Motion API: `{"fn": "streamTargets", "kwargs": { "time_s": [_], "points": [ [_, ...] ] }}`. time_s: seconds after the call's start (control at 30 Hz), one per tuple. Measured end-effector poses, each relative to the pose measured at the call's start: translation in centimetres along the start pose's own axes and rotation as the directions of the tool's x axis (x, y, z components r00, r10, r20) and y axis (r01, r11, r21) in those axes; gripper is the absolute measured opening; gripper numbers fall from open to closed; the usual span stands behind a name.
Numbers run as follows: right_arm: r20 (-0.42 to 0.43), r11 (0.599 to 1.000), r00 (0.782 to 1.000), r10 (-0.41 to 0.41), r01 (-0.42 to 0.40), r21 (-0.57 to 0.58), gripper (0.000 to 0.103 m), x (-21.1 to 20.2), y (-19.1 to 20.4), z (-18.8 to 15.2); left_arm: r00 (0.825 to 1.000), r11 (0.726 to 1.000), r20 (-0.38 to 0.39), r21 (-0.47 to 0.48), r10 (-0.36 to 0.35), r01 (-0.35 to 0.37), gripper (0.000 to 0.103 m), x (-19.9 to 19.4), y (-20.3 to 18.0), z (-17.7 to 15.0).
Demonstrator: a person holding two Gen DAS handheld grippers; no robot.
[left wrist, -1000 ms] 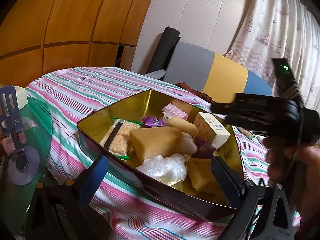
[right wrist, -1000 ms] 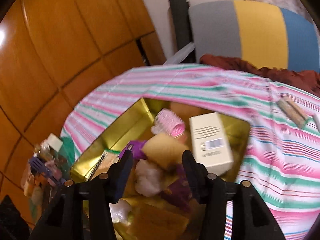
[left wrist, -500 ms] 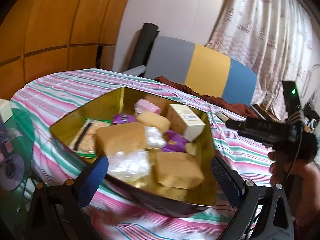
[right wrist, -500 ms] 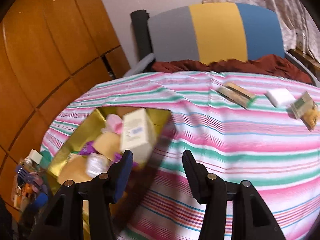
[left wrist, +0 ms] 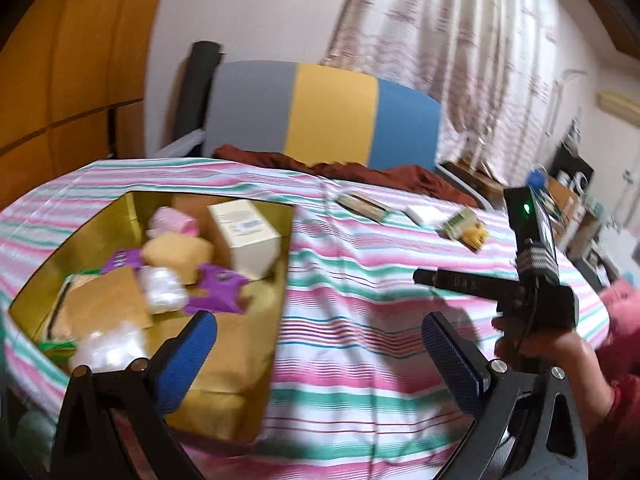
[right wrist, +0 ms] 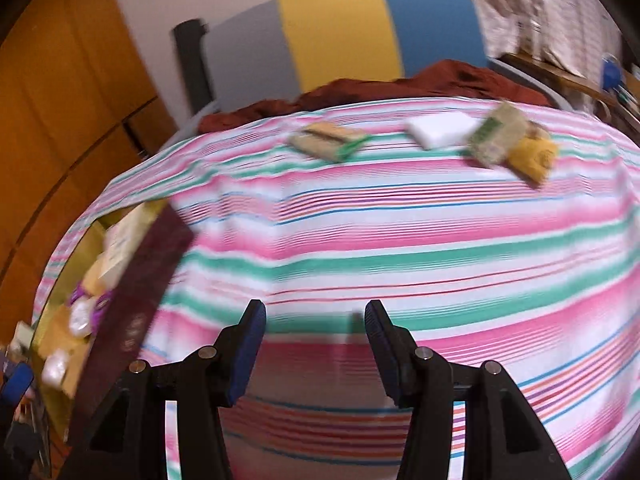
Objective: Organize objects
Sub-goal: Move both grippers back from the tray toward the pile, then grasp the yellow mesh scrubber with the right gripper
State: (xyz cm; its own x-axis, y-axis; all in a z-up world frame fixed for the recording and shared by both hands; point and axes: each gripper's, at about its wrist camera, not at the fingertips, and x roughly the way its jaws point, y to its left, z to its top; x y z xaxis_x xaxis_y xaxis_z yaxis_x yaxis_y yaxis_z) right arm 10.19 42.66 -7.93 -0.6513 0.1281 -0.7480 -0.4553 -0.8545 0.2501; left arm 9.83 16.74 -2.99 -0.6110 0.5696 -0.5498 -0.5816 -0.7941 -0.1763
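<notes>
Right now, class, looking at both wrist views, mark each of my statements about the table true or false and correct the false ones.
1. The gold tin holds a cream box. True.
2. The right tongs grip a packet. False: nothing lies between their pads.
3. Loose items, among them a white block, lie on the striped cloth outside the tin. True.
4. The left tongs are clamped shut. False: their blue pads stand wide apart.
5. The tin is empty. False: it holds several items.
</notes>
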Motion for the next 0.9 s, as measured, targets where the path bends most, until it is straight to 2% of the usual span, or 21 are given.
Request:
{"fn": "streamTargets", "kwargs": {
  "time_s": [0.2,0.4,0.5,0.7,0.8,0.9],
  "points": [
    [0.021,0.983,0.994,-0.111,0.106,0.149,0.052,-0.2,-7.5,2.3,0.997,0.998,-0.061,0.037,-0.048,0.05,0.103,2.4,-2.9,0.0],
    [0.053,0.934,0.974,-0.219,0.194,0.299,0.053,0.1,-14.2,6.5,0.993,0.998,-0.101,0.028,-0.056,0.06,0.103,4.8,-4.3,0.6],
    [0.07,0.914,0.965,-0.254,0.216,0.345,0.057,0.8,-16.7,8.9,0.991,0.998,-0.122,0.018,-0.054,0.057,0.103,5.9,-4.7,0.9],
    [0.109,0.893,0.969,-0.222,0.157,0.422,0.061,3.1,-19.8,12.9,0.989,0.999,-0.145,0.019,-0.04,0.044,0.103,7.1,-5.0,0.8],
    [0.083,0.882,0.984,-0.155,0.1,0.461,0.062,5.0,-20.9,13.5,0.986,0.999,-0.163,0.015,-0.034,0.037,0.103,7.6,-4.9,0.6],
    [0.091,0.887,0.995,-0.047,-0.001,0.462,0.061,6.2,-20.6,12.9,0.985,0.999,-0.17,0.009,-0.029,0.031,0.103,7.8,-4.8,0.6]
  ]
}}
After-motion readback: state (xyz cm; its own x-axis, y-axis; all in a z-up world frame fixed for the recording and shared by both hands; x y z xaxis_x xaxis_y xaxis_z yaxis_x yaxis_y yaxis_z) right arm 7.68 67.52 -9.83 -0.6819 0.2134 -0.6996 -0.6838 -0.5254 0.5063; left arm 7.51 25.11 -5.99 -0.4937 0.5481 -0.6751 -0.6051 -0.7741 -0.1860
